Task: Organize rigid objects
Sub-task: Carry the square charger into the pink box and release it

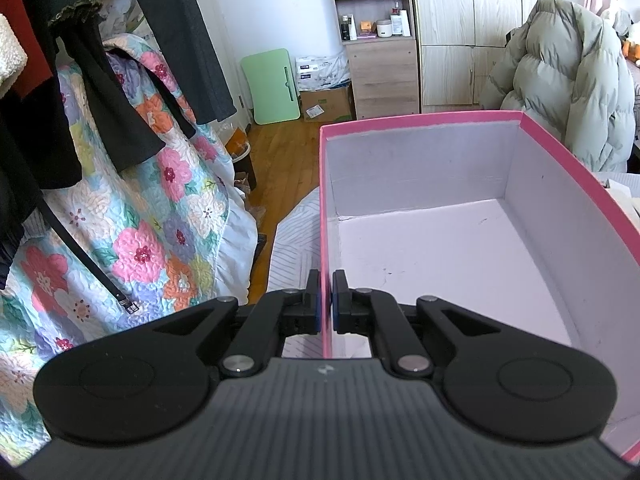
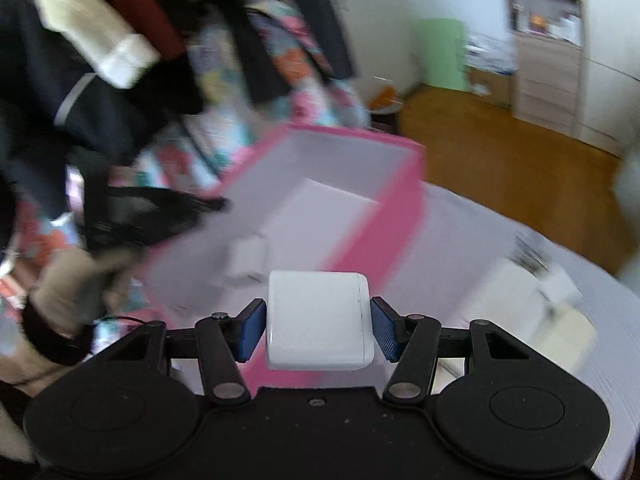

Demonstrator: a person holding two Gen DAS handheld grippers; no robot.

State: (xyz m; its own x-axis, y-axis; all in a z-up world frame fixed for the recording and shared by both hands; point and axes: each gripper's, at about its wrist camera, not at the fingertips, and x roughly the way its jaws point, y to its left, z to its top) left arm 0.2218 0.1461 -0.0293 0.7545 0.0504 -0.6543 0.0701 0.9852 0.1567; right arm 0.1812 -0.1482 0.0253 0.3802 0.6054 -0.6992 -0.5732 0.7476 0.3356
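A pink box with a white inside stands open on the bed. My left gripper is shut on the box's near left wall, one finger outside and one inside. The right wrist view is blurred by motion. There my right gripper is shut on a white rounded block and holds it just before the pink box. A small white object lies inside the box. The left gripper shows as a dark blur at the box's left wall.
A floral quilt and dark hanging clothes fill the left. A puffy grey coat sits at the right. A wooden shelf unit and green board stand beyond the wood floor. White boxes lie on the bed to the right.
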